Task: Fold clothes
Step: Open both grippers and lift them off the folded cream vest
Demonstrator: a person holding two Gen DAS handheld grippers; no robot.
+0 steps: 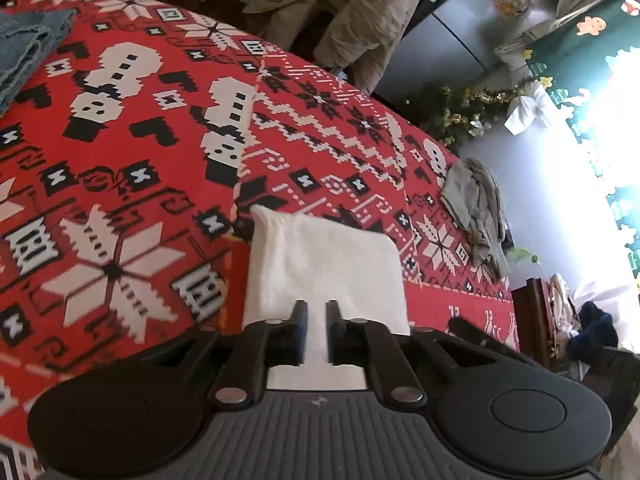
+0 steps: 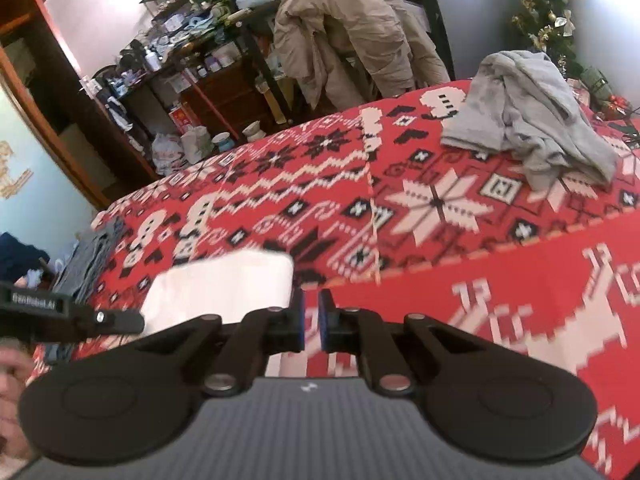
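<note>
A: White cloth (image 1: pixel 320 264), apparently folded into a compact rectangle, lies flat near the front edge of the bed (image 1: pixel 120 160); what remains?

B: One grey garment (image 2: pixel 532 116) is heaped unfolded toward the far right corner of the bed; judged as the next item. Denim (image 1: pixel 24 52) lies at the left edge, seemingly folded; confirmation is not possible from these views.

A: Jaw state?

B: Left gripper (image 1: pixel 317 332): jaws parted by a narrow gap directly over the near end of the cloth; no grip on it shows. Right gripper (image 2: pixel 311 320): jaws likewise slightly apart, nothing between them, positioned just beside the right side of the cloth.

A: Orientation of the cloth?

B: Long axis appears to run from the front edge toward the far edge in the left view; a rounded corner points away. Blur in the right view prevents a firmer reading.
</note>
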